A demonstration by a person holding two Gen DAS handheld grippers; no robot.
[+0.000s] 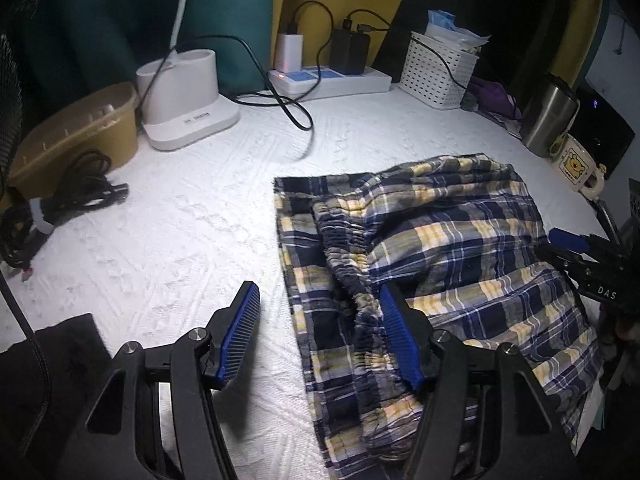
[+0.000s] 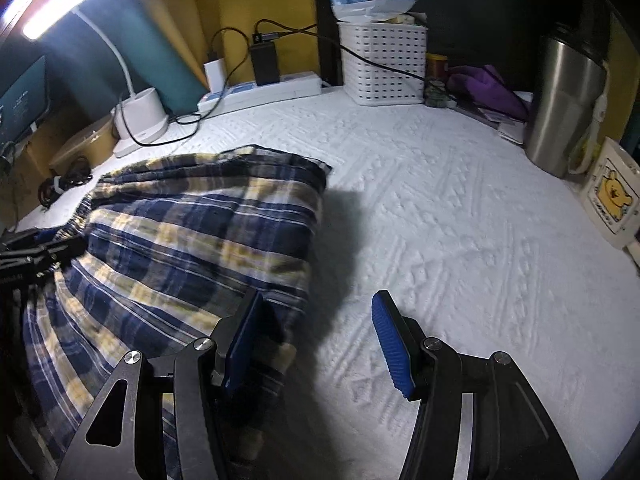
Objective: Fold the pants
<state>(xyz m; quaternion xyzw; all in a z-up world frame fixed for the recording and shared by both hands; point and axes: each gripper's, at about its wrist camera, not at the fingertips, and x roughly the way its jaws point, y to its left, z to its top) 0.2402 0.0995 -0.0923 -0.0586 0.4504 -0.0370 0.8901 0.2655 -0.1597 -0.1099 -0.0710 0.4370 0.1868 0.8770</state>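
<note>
Navy and yellow plaid pants (image 1: 440, 248) lie bunched on a white textured cloth (image 1: 192, 220), with the elastic waistband (image 1: 348, 264) folded over on top. My left gripper (image 1: 318, 288) is open above the pants' left edge: one pad (image 1: 238, 332) is over bare cloth, the other (image 1: 400, 336) by the waistband. In the right wrist view the pants (image 2: 192, 232) fill the left side. My right gripper (image 2: 320, 296) is open over their right edge, with one pad (image 2: 244, 340) above the fabric and the other (image 2: 392, 344) above white cloth. Neither gripper pinches the fabric.
Along the back stand a white lamp base (image 1: 180, 92), a power strip (image 1: 328, 78) with chargers and a white basket (image 1: 440, 68). A steel flask (image 1: 550, 116) and a mug (image 1: 576, 164) are at the right. A tan box (image 1: 76, 132) and a cable bundle (image 1: 68, 196) are at the left.
</note>
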